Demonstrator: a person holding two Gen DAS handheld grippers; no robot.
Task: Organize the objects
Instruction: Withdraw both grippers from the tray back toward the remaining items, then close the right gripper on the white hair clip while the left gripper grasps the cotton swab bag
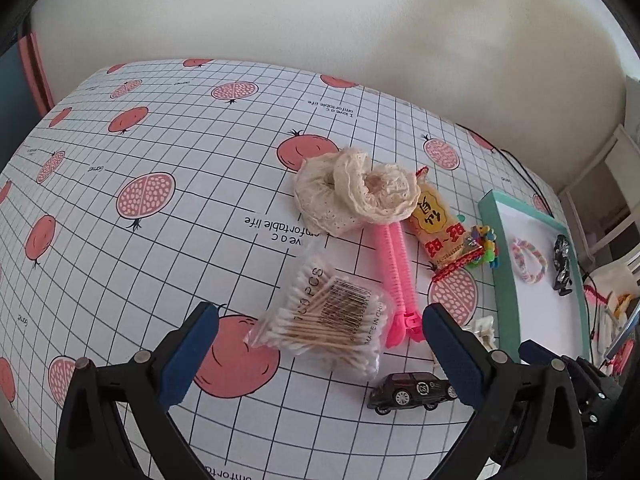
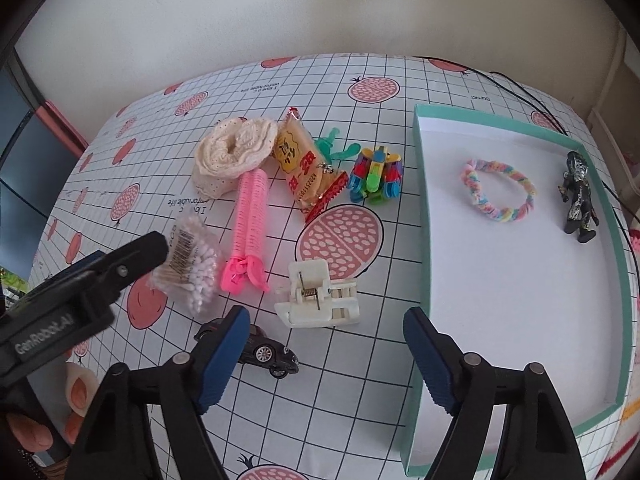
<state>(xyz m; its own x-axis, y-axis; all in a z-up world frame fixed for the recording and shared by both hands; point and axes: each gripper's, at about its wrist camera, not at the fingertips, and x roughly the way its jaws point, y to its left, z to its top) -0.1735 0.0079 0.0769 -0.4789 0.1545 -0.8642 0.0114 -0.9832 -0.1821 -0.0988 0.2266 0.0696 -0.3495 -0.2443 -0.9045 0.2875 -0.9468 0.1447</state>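
left gripper [image 1: 320, 344] jaws wide, empty | cotton swab bag [image 1: 324, 320] between fingertips | light, crinkly, slippery film, judged | pinch across bundled middle | right gripper [image 2: 326, 354] wide, empty

Tabletop [image 2: 400, 80] under white grid cloth, pink pomegranate print. Cream wall [image 1: 280, 12] behind. Black cable [image 2: 516, 84] trails across far right corner.
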